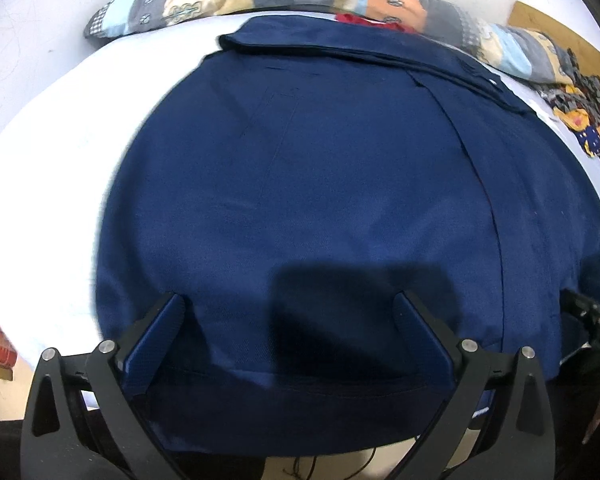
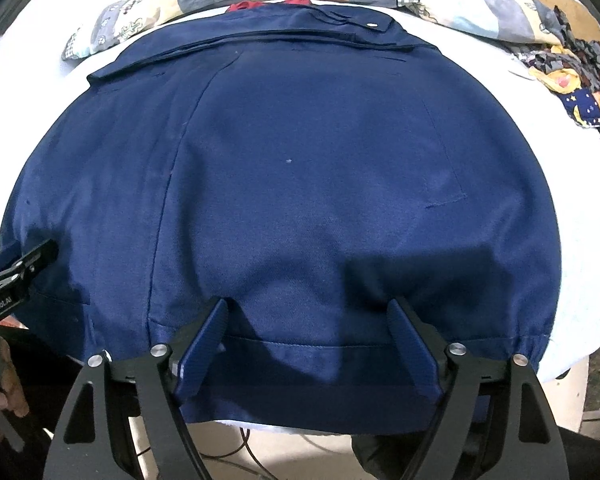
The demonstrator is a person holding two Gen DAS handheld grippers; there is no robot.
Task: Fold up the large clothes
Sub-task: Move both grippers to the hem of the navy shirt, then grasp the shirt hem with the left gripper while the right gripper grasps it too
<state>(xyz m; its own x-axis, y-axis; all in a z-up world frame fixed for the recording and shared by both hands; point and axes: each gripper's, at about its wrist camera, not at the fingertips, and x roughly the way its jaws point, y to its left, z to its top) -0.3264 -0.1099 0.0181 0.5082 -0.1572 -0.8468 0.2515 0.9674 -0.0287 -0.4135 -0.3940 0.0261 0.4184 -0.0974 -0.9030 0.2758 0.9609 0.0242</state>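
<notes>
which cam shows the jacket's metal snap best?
Right wrist: the snap shows as a crisp silver dot on the navy jacket's far collar edge. Left wrist shows only a faint pale speck there, blurred near the frame's side.

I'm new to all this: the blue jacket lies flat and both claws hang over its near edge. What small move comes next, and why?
Probably close both on the hem. The left gripper and right gripper stand open over the jacket, holding nothing.

Bright overhead light — dark shadows near the bottom, fisheye bending and slight blur at edges.
</notes>
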